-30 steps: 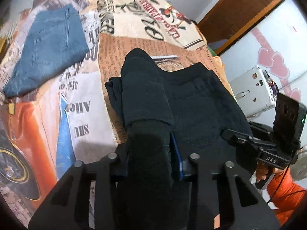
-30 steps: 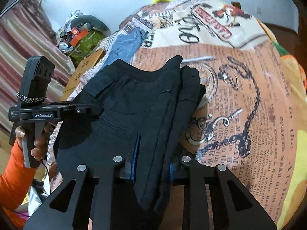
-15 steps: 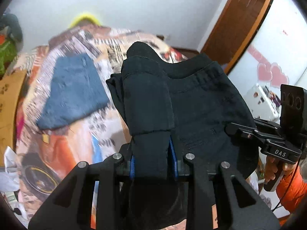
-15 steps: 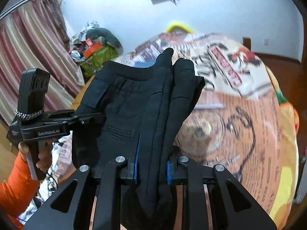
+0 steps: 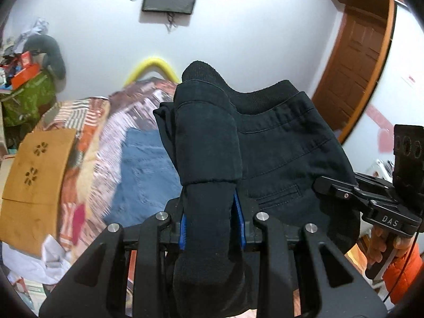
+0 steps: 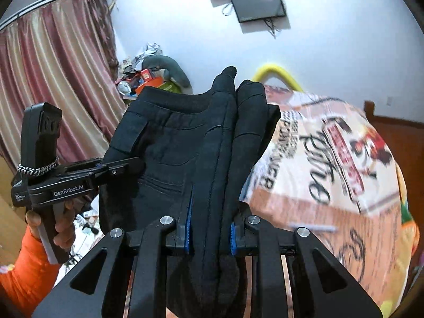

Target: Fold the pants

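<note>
Now the left tool (image 5: 212,228) and the right tool (image 6: 209,228) are each pinching tight on a thick fold of the black pants (image 5: 278,145), holding them up in the air above the bed (image 6: 331,172), with blue jeans (image 5: 145,169) lying on the bed's cover below.

**Black cloth against a loud printed bed**

The pants (image 5: 278,143) are plain black with faint dark stitching. The bedspread (image 6: 331,175) is cream, tan and orange, printed with newspaper lettering and red banners. Folded jeans (image 5: 145,169) are faded blue. Curtains (image 6: 53,84) run in maroon and beige stripes. The door (image 5: 355,61) is reddish-brown wood; the sleeve (image 6: 29,273) is orange.
</note>
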`<state>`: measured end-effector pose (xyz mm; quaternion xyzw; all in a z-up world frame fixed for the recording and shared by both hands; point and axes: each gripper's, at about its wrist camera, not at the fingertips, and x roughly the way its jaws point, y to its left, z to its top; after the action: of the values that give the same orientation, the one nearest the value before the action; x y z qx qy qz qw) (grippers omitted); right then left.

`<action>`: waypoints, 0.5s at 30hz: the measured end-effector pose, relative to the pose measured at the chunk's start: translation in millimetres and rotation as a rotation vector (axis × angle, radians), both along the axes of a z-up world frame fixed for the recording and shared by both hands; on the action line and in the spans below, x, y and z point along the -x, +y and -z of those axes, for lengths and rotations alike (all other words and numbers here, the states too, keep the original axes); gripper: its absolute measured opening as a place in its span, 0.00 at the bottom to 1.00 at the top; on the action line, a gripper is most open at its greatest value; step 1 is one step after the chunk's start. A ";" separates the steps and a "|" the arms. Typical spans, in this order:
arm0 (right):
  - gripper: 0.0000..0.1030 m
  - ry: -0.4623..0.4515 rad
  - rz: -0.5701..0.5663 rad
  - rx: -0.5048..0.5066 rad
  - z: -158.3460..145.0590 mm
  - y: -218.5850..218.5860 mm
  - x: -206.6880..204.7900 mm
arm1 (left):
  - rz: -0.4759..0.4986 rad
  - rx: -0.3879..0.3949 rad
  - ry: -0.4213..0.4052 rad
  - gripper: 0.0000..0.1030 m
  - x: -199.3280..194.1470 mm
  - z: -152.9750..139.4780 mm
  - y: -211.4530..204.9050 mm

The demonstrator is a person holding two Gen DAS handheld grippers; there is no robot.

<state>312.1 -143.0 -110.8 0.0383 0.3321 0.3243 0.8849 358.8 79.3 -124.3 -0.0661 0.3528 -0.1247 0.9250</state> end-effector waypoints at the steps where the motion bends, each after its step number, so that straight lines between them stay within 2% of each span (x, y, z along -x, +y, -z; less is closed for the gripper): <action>1: 0.18 -0.004 -0.003 -0.001 -0.9 6.1 -8.2 | -0.011 0.003 -0.004 0.27 -6.1 -0.7 5.8; 7: 0.18 -0.007 -0.013 0.007 3.7 38.1 -51.3 | -0.083 0.018 -0.018 0.27 -45.0 9.6 36.0; 15: 0.18 0.029 -0.015 0.049 44.5 74.0 -105.6 | -0.163 -0.019 0.005 0.27 -106.5 60.1 61.4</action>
<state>417.7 -68.9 -155.3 0.0186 0.3530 0.3220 0.8783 465.3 140.6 -184.4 -0.0860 0.3495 -0.0455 0.9319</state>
